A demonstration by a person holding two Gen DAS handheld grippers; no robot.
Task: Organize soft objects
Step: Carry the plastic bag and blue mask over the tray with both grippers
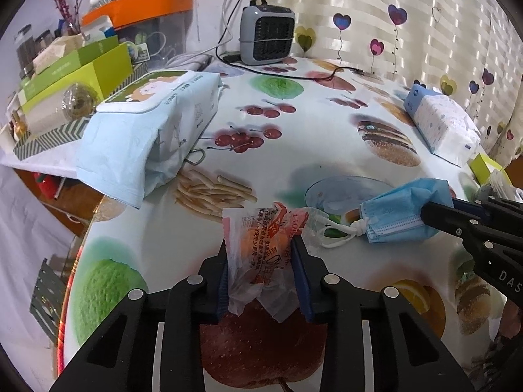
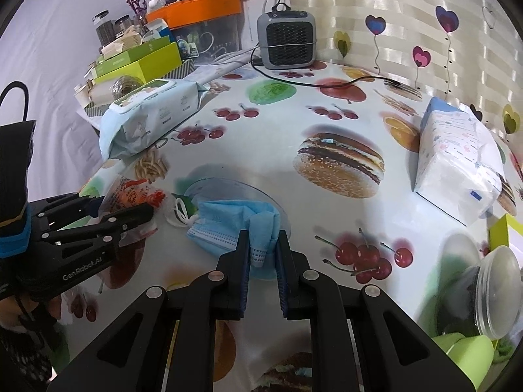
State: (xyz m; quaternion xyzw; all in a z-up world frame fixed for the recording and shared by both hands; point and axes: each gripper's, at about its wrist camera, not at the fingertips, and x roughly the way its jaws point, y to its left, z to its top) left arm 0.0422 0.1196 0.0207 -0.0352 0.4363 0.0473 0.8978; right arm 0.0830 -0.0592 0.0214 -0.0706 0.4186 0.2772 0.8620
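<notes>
The left gripper (image 1: 261, 245) pinches a crumpled clear bag (image 1: 261, 254) printed in red and orange; its two blue-padded jaws press on either side of the plastic, and the bag's loose top stands up just ahead of the jaw tips. The right gripper (image 2: 263, 241) is closed on a blue mask (image 2: 228, 220), its jaws squeezing a bunched fold at one end while the rest of the mask spreads forward and to the left of them over the table (image 2: 248, 150). The mask's white ear loops (image 2: 181, 212) lie knotted at its far end, touching the bag's edge, so the two soft things meet between the grippers. In the left wrist view the mask (image 1: 402, 210) sits ahead and to the right of the left jaws, with the right gripper (image 1: 425, 212) reaching in from the right edge. In the right wrist view the left gripper (image 2: 143, 210) comes in from the left, level with the right jaws, with the bag (image 2: 137, 196) in its grasp. Well ahead and left of both pairs of jaws lies a pale blue wipes pack (image 1: 153, 124), partly over the table's edge. Ahead and right of the right jaws stands a white tissue pack (image 2: 457, 163). Far ahead, at the table's back by the curtain (image 2: 408, 9), sits a grey heater (image 2: 286, 40).
</notes>
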